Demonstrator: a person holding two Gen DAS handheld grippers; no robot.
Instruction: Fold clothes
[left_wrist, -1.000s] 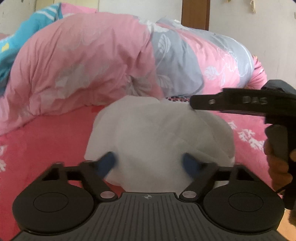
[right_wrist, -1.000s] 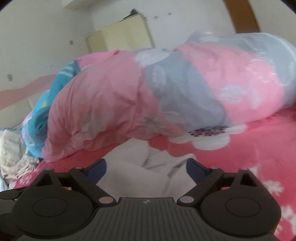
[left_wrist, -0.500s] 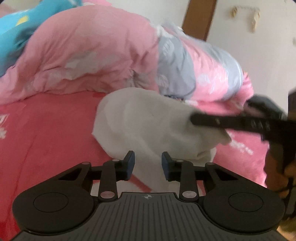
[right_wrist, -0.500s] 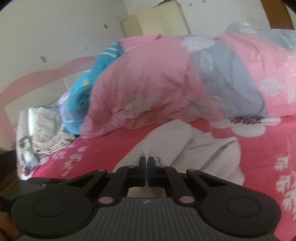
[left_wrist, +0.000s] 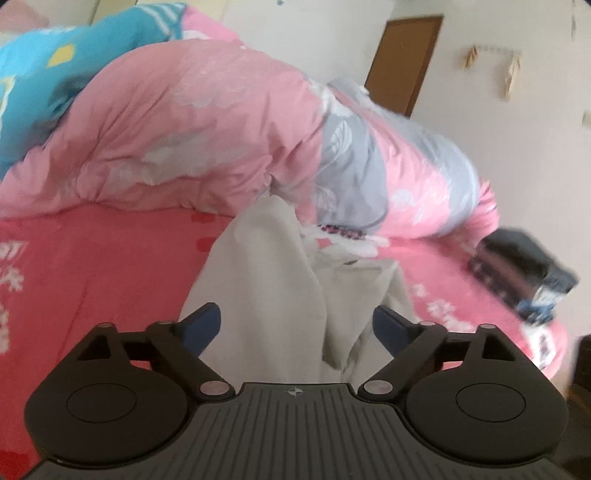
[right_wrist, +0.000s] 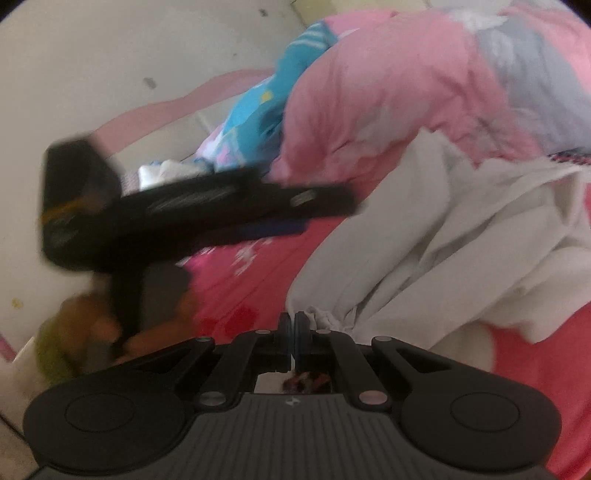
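A white garment (left_wrist: 273, 280) is seen lying crumpled on the red bed sheet (left_wrist: 92, 266), just in front of the rolled pink-and-grey duvet (left_wrist: 207, 122). No clean fold is visible yet; the cloth is bunched in loose ridges, so the task is judged to be at an early stage.

Right tool (right_wrist: 294, 332): clenched, with the jaws pressed together. A gathered edge of the white garment is seen bunched right at the fingertips and appears to be pinched there, with the cloth drawn into a stretched fan from that point in the right wrist view. The grasp is judged from the puckering; the contact itself is small and partly hidden.

Left tool (left_wrist: 295, 325): jaws are opening, now spread wide. The garment lies between and beyond the blue pads (left_wrist: 201, 326), but no pressing on it is seen, so it is taken as released. The same tool shows blurred in the right wrist view, held by a hand (right_wrist: 110, 325) low at the left.

Done so far: one edge gathered by the right tool. Left, by judgement: a second edge to be taken, the garment spread flat, then folded over and smoothed. A blue patterned blanket (left_wrist: 33, 77) sits behind the duvet, untouched.
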